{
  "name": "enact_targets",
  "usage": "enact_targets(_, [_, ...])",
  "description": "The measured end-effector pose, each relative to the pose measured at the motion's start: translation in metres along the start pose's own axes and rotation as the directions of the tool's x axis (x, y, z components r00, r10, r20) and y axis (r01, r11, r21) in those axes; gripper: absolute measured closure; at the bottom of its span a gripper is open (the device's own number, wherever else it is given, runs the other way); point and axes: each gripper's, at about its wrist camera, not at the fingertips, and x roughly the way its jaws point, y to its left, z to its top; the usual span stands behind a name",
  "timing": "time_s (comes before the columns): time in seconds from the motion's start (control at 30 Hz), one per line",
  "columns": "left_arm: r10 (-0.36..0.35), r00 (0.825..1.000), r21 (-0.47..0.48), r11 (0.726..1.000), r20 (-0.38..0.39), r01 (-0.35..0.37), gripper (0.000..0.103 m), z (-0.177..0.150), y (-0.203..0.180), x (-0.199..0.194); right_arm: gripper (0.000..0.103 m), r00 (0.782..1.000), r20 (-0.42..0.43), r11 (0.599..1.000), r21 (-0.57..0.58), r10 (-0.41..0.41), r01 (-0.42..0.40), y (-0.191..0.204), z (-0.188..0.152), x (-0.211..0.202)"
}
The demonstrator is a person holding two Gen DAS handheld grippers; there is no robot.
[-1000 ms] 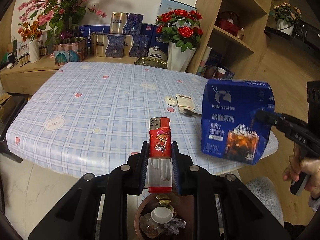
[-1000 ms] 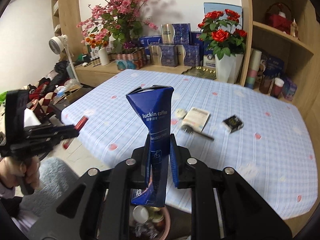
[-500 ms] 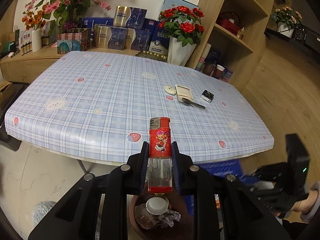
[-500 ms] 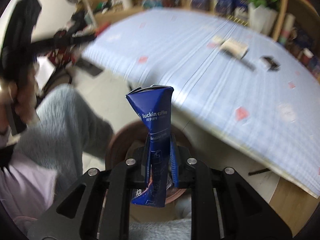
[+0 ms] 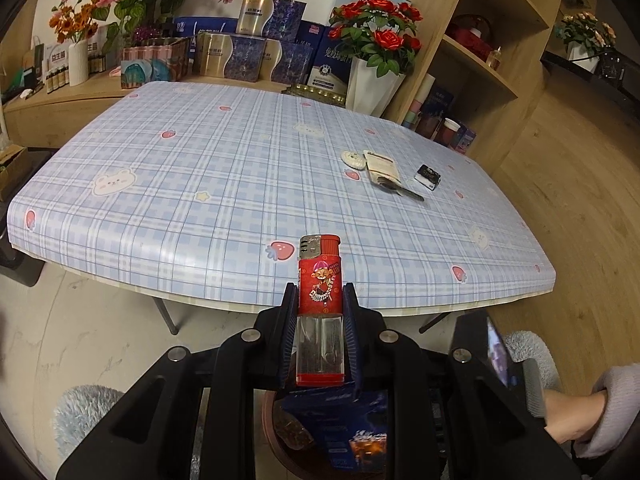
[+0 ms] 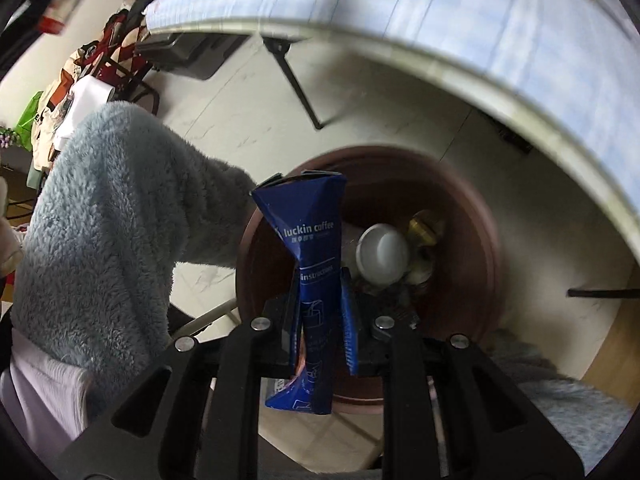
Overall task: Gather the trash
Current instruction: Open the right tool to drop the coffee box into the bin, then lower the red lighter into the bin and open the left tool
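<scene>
My left gripper (image 5: 320, 312) is shut on a red lighter (image 5: 320, 292), held upright above the brown trash bin (image 5: 276, 436) in front of the table edge. My right gripper (image 6: 320, 300) is shut on a blue luckin coffee box (image 6: 310, 240), pointed down over the same bin (image 6: 472, 248), which holds a white lid (image 6: 382, 252) and other scraps. The box also shows in the left wrist view (image 5: 344, 428), over the bin. A packet (image 5: 382, 166), a round white piece (image 5: 354, 159), a spoon (image 5: 400, 190) and a small black packet (image 5: 428, 172) lie on the table.
The plaid-covered table (image 5: 240, 184) stands in front, its edge (image 6: 500, 92) above the bin. A vase of red roses (image 5: 374, 76), boxes and a wooden shelf (image 5: 480, 52) stand behind it. My fluffy blue sleeve (image 6: 100, 220) is left of the bin. A table leg (image 6: 296, 84) stands nearby.
My right gripper has swung down from table height with the coffee box and now points into the bin. My left gripper still holds the lighter and has lifted slightly.
</scene>
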Motion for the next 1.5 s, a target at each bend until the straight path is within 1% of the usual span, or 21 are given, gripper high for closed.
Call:
enact_targets(0.03, [-0.001, 1.000, -0.002, 1.000, -0.001, 0.001, 0.081, 0.000, 0.001, 0.001, 0.055, 1.000, 0.011, 1.000, 0.006, -0.009, 0.009, 0.000, 0.000, 0.001])
enact_targets(0.1, [-0.004, 1.000, -0.007, 1.000, -0.003, 0.004, 0.081, 0.000, 0.002, 0.001, 0.040, 0.998, 0.061, 1.000, 0.022, -0.012, 0.011, -0.004, 0.001, -0.006])
enact_targets(0.17, [-0.006, 1.000, -0.009, 1.000, -0.005, 0.006, 0.081, 0.000, 0.003, 0.003, 0.037, 0.993, 0.115, 0.999, 0.041, -0.031, 0.027, -0.009, 0.002, -0.019])
enact_targets(0.2, [-0.007, 1.000, -0.011, 1.000, -0.006, 0.007, 0.081, -0.001, 0.003, 0.003, 0.030, 0.984, 0.169, 0.998, 0.056, -0.047, 0.038, -0.012, 0.002, -0.033])
enact_targets(0.23, [-0.008, 1.000, -0.014, 1.000, -0.008, 0.008, 0.081, -0.001, 0.003, 0.004, 0.020, 0.973, 0.222, 0.996, 0.068, -0.064, 0.050, -0.014, 0.001, -0.045])
enact_targets(0.3, [-0.011, 1.000, -0.018, 1.000, -0.011, 0.011, 0.081, -0.002, 0.003, 0.007, 0.011, 0.943, 0.318, 0.994, 0.078, -0.101, 0.080, -0.017, 0.001, -0.068])
enact_targets(0.4, [-0.019, 1.000, -0.020, 1.000, -0.022, 0.018, 0.081, -0.004, -0.001, 0.012, 0.006, 0.873, 0.452, 0.983, 0.075, -0.182, 0.166, -0.014, -0.006, -0.101])
enact_targets(0.43, [-0.021, 0.999, -0.017, 1.000, -0.025, 0.020, 0.081, -0.004, -0.002, 0.013, 0.006, 0.837, 0.502, 0.975, 0.075, -0.217, 0.207, -0.014, -0.010, -0.112])
enact_targets(0.5, [-0.025, 0.999, -0.010, 1.000, -0.036, 0.025, 0.081, -0.007, -0.006, 0.017, 0.006, 0.776, 0.568, 0.957, 0.078, -0.274, 0.281, -0.012, -0.017, -0.125])
enact_targets(0.53, [-0.028, 0.999, -0.007, 1.000, -0.041, 0.027, 0.081, -0.008, -0.007, 0.019, 0.006, 0.732, 0.603, 0.938, 0.086, -0.317, 0.335, -0.011, -0.023, -0.130])
enact_targets(0.63, [-0.035, 0.997, 0.005, 0.999, -0.065, 0.035, 0.081, -0.014, -0.013, 0.025, 0.006, 0.653, 0.649, 0.902, 0.125, -0.389, 0.413, -0.016, -0.033, -0.139])
enact_targets(0.7, [-0.039, 0.995, 0.017, 0.999, -0.088, 0.041, 0.081, -0.020, -0.018, 0.031, 0.006, 0.618, 0.662, 0.882, 0.149, -0.425, 0.447, -0.019, -0.040, -0.139])
enact_targets(0.8, [-0.044, 0.991, 0.030, 0.998, -0.129, 0.049, 0.081, -0.029, -0.025, 0.041, 0.006, 0.595, 0.662, 0.865, 0.174, -0.456, 0.470, -0.024, -0.045, -0.137])
enact_targets(0.9, [-0.047, 0.981, 0.035, 0.998, -0.187, 0.055, 0.081, -0.041, -0.029, 0.054, 0.006, 0.591, 0.654, 0.860, 0.193, -0.472, 0.472, -0.027, -0.046, -0.131])
enact_targets(1.03, [-0.024, 0.954, 0.060, 0.997, -0.299, 0.044, 0.081, -0.062, -0.034, 0.080, 0.006, 0.585, 0.652, 0.857, 0.208, -0.481, 0.472, -0.029, -0.047, -0.126])
enact_targets(1.1, [-0.020, 0.935, 0.053, 0.998, -0.353, 0.041, 0.081, -0.072, -0.032, 0.094, 0.006, 0.584, 0.652, 0.854, 0.206, -0.484, 0.478, -0.028, -0.047, -0.124])
enact_targets(1.17, [-0.015, 0.922, 0.038, 0.999, -0.387, 0.033, 0.081, -0.078, -0.028, 0.104, 0.006, 0.586, 0.651, 0.854, 0.204, -0.483, 0.478, -0.028, -0.047, -0.122])
enact_targets(1.27, [-0.035, 0.885, -0.019, 0.999, -0.464, 0.029, 0.081, -0.087, -0.017, 0.123, 0.006, 0.585, 0.648, 0.852, 0.207, -0.488, 0.480, -0.028, -0.047, -0.121])
enact_targets(1.3, [-0.041, 0.870, -0.040, 0.999, -0.492, 0.025, 0.081, -0.092, -0.013, 0.130, 0.006, 0.585, 0.648, 0.852, 0.209, -0.488, 0.479, -0.028, -0.047, -0.121])
enact_targets(1.37, [-0.048, 0.857, -0.065, 0.998, -0.513, 0.017, 0.081, -0.095, -0.006, 0.137, 0.006, 0.585, 0.648, 0.854, 0.217, -0.488, 0.472, -0.031, -0.047, -0.122])
enact_targets(1.5, [-0.057, 0.850, -0.073, 0.997, -0.523, 0.022, 0.081, -0.098, -0.003, 0.140, 0.006, 0.584, 0.645, 0.856, 0.237, -0.492, 0.459, -0.035, -0.049, -0.123])
